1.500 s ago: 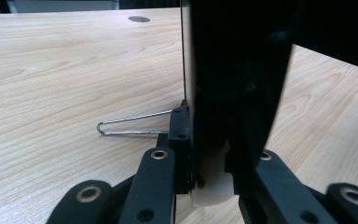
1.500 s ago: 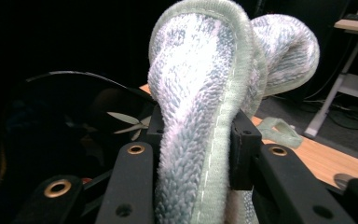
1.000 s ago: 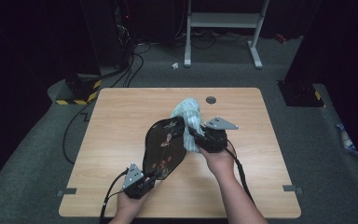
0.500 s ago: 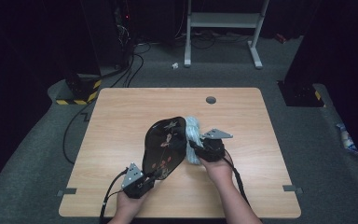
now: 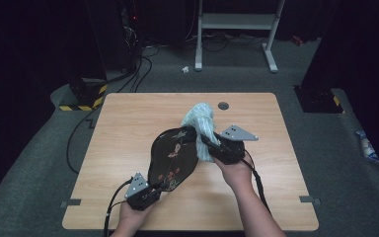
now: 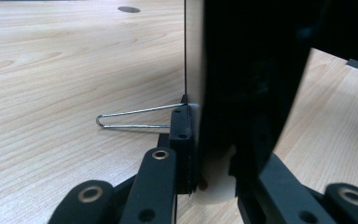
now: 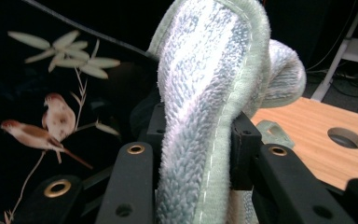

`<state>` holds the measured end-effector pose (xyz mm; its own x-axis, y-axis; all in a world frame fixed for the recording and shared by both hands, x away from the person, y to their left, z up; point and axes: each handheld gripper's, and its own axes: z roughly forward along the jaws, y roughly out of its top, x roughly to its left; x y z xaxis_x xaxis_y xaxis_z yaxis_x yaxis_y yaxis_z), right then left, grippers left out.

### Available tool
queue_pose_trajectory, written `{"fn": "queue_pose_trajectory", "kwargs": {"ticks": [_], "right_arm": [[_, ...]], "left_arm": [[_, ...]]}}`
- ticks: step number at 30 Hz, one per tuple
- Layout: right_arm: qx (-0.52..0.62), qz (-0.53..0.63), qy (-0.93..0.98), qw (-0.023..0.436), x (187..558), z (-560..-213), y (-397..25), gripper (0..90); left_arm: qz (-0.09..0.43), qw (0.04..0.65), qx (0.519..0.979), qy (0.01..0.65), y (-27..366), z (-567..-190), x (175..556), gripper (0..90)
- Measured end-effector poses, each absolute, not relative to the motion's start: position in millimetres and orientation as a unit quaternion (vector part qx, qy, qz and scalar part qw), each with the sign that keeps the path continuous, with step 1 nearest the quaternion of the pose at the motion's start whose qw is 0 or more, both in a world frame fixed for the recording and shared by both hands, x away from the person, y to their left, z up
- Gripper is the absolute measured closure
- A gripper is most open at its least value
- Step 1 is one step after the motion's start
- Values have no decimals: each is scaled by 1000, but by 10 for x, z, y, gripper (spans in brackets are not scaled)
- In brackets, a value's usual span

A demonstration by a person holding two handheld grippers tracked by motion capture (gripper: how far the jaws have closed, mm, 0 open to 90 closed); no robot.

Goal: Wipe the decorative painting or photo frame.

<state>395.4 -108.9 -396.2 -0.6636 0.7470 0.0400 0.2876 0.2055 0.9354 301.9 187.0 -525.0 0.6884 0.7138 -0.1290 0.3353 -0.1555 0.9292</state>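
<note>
Your left hand-held gripper [image 5: 154, 186] sits near the front edge of the light wooden tabletop [image 5: 128, 123]. Its two black jaws are squeezed tight on the bottom edge of the black oval tray with painted birds and leaves [image 5: 172, 158]. In the left gripper view, you can see the tray [image 6: 247, 84] standing up on its edge between the jaws, dark and tall, with a thin wire loop [image 6: 135, 116] sticking out beside it over the wood.

The tray is tilted. Its low end is at your left hand-held gripper and its high end points toward the middle of the tabletop. Its painted side faces your right hand.

Your right hand-held gripper [image 5: 208, 144] is at the tray's upper right side. Its jaws are pinched on the fluffy pale green and white striped cloth [image 5: 202, 126]. In the right gripper view, the cloth [image 7: 205, 107] is bunched up between the two black jaws and rises above them in a fat fold. Right beside it, you see the tray's black face with little brown birds [image 7: 56, 116] and pale leaves. The cloth is touching the tray near its top edge.

A small round grey hole [image 5: 223, 105] sits in the tabletop behind the cloth, toward the far edge.
</note>
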Motion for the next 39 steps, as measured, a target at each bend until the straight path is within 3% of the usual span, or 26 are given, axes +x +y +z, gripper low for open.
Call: {"fn": "queue_pose_trajectory", "kwargs": {"ticks": [6, 15, 25, 32, 39], "right_arm": [[347, 511, 756, 218, 3959, -4044, -1069, 676], [376, 456, 788, 171, 3963, -4683, -1054, 677], [389, 409, 815, 130, 3898, -5101, -1036, 680], [385, 410, 816, 131, 3846, -5078, -1025, 684], [362, 470, 785, 177, 3828, -4479, -1067, 683]], "left_arm": [[166, 548, 739, 355, 1894, -5251, 3030, 801], [164, 545, 744, 349, 1918, -5241, 3043, 800], [165, 547, 743, 349, 1932, -5249, 3044, 801], [167, 547, 742, 351, 1930, -5253, 3041, 800], [168, 548, 739, 354, 1931, -5258, 3045, 800]]}}
